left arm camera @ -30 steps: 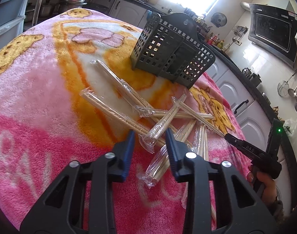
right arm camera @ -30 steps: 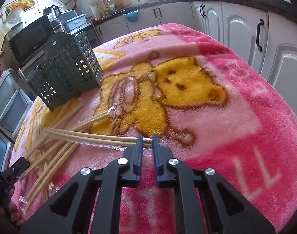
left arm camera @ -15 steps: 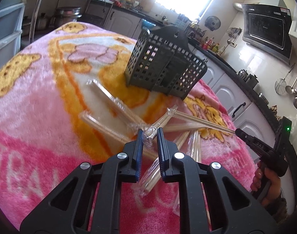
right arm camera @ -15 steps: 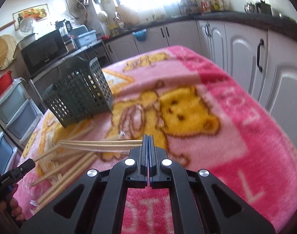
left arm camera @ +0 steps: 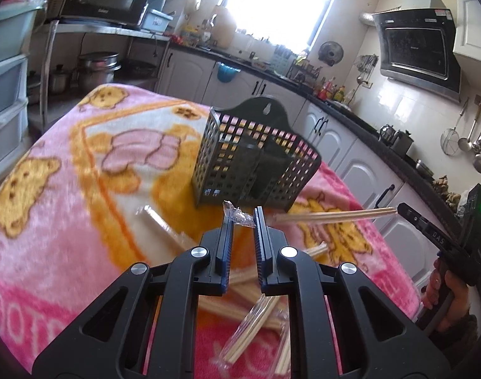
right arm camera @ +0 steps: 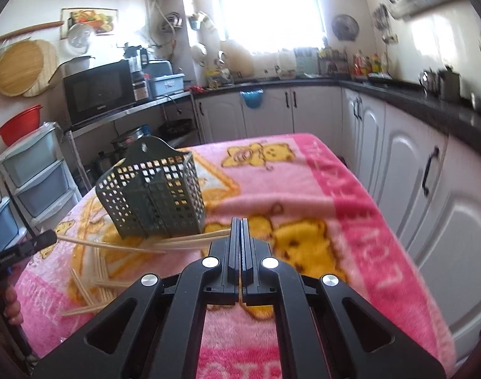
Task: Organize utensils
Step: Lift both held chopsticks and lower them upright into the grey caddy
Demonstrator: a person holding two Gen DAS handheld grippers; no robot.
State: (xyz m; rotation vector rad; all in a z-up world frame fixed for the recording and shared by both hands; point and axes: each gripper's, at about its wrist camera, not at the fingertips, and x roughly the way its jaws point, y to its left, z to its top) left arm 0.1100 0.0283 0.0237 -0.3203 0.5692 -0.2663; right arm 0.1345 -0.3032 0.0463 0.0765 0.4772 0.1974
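Observation:
A dark green slotted utensil basket (left arm camera: 256, 164) (right arm camera: 155, 195) stands on the pink blanket. My left gripper (left arm camera: 243, 218) is shut on a plastic-wrapped chopstick pair (left arm camera: 250, 331); the wrapper's crinkled end sticks out past the pads, and the pair hangs above the blanket. My right gripper (right arm camera: 240, 224) is shut on another chopstick pair (right arm camera: 193, 240), which reaches left in front of the basket. Each view shows the other gripper from the side: the right one (left arm camera: 401, 210) with its sticks (left arm camera: 335, 214), the left one (right arm camera: 48, 238) with its sticks (right arm camera: 114, 245). Several more pairs (right arm camera: 92, 271) lie scattered below.
The pink bear-print blanket (left arm camera: 67, 221) covers the table. White cabinets (right arm camera: 414, 173) run close along the right side, and plastic drawers (right arm camera: 35, 173) stand at the left. A hand (left arm camera: 442, 284) holds the right gripper's handle.
Both grippers closed on chopstick pairs and rose, lifting them off the blanket. The basket now sits lower and nearer the middle of each view.

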